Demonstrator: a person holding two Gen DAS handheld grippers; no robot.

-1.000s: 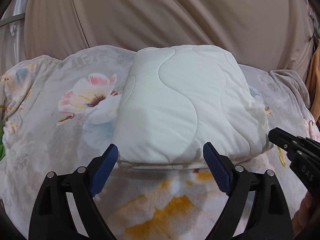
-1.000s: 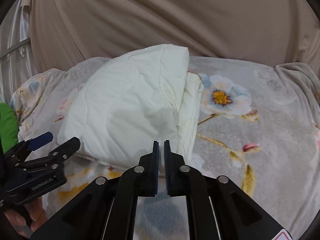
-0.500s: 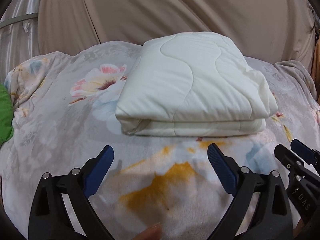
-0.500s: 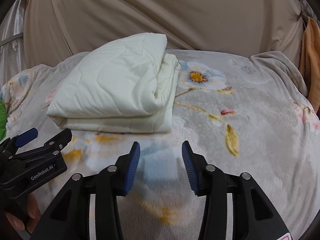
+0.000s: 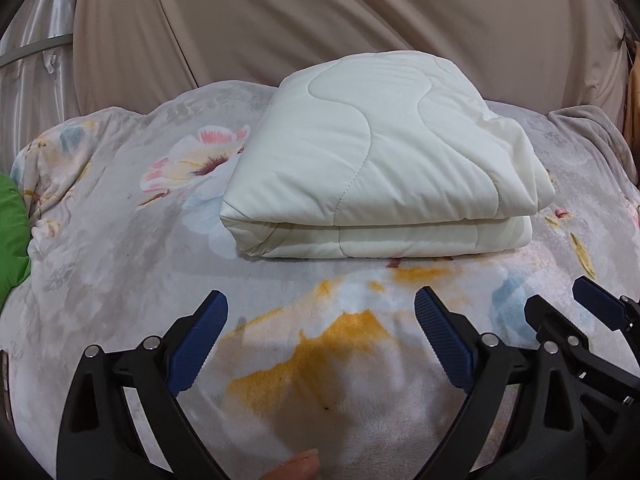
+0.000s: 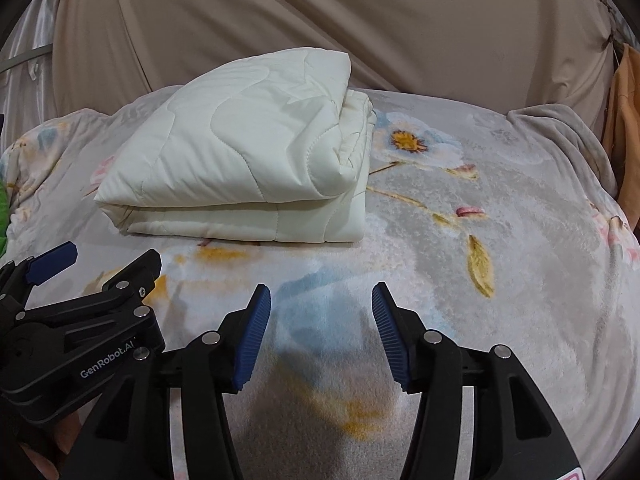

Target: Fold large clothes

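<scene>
Beige curtain fabric [image 5: 360, 20] hangs in folds across the whole background; its top and sides are cut off by the lens rim. Below it a grey floral fleece blanket [image 5: 120, 240] covers the bed, and whatever lies beneath is hidden. On the blanket, toward the far side, sits the cream quilt [image 5: 380, 160], folded into a thick stacked bundle with a rounded fold facing the grippers; its inner layers cannot be counted, and the far edge is out of sight behind its own bulk. The left gripper [image 5: 320, 328] hovers near the blanket's front area, blue pads spread wide, grasping nothing, well apart from the quilt. The right gripper [image 6: 320, 324] is beside it, likewise released and empty. A green item [image 5: 12, 232] shows at the left edge, mostly cropped and unidentifiable. An orange cloth [image 6: 624, 128] hangs at the right margin, partly cut off. A fingertip [image 5: 300, 466] pokes in at the bottom edge.
</scene>
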